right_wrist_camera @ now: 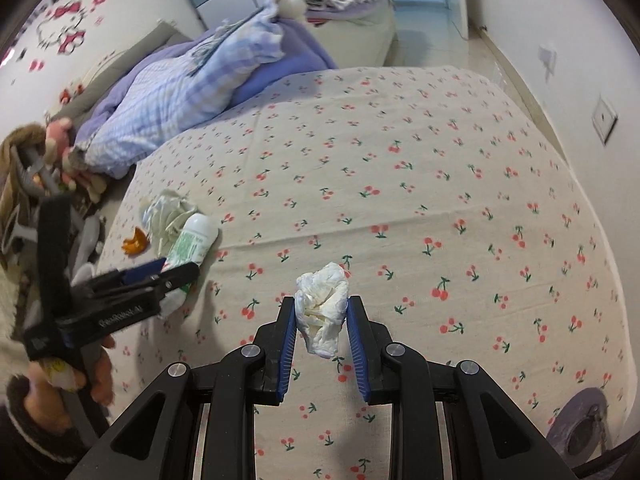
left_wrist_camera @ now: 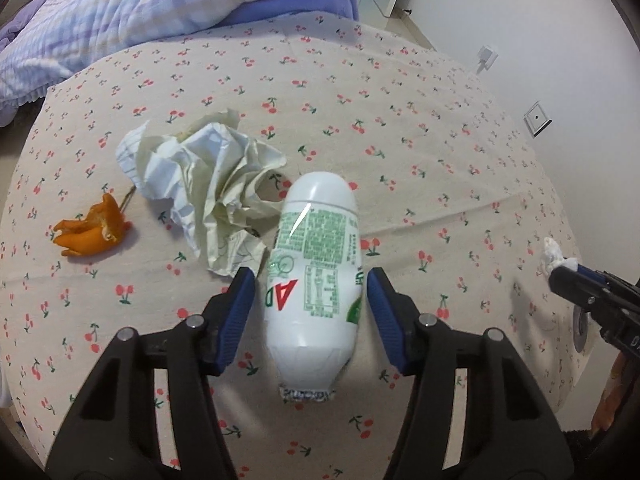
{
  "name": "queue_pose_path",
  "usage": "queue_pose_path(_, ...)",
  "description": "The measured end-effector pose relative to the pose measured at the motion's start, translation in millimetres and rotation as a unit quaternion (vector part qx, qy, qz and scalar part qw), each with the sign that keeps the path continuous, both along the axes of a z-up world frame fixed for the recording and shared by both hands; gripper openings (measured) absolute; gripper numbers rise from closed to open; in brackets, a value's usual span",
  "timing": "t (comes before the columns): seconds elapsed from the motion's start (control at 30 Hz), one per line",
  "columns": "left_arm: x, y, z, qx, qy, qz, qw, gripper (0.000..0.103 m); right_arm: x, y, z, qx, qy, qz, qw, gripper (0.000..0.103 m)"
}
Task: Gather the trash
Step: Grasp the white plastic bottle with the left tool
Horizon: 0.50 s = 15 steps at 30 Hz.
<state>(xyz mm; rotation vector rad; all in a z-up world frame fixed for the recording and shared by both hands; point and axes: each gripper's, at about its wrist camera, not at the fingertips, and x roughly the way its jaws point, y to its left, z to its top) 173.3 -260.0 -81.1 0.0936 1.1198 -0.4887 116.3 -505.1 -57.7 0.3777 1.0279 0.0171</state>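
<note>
In the left wrist view, we see the left gripper [left_wrist_camera: 311, 292] with jaws apart around the white bottle [left_wrist_camera: 314, 276] lying on the bed [left_wrist_camera: 440, 140], not visibly pressing it; crumpled paper [left_wrist_camera: 208, 188] and orange peel [left_wrist_camera: 92, 230] lie left. In the right wrist view, the right gripper [right_wrist_camera: 321, 312] has jaws clamped on a tissue wad [right_wrist_camera: 322, 308] above the bed.

**Readable marks: one bottle, one tool, one wall**

The white plastic bottle with green printing [left_wrist_camera: 312, 276], lying on its side, carries large letters "AD", the A red and the D green; its blocks of fine green print are too small to read. The black body of the left tongs [right_wrist_camera: 120, 314] bears pale lettering, blurred. A Hello Kitty wall sticker [right_wrist_camera: 64, 26] has unreadable letters above.
</note>
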Motion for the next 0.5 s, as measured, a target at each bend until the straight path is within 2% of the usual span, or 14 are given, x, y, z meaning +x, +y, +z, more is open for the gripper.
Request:
queue_pose_path(0.1,-0.2,-0.7,-0.5,0.015,-0.007,-0.003,0.9999,0.048,1.4,-3.0,-3.3,0.019,0.007,-0.008,1.000,0.027)
queue_pose_path(0.5,-16.3,32.3,26.3,0.002,-0.015,-0.008,0.9998,0.047,11.4,33.6,11.6,0.012,-0.001,0.018,1.000,0.027)
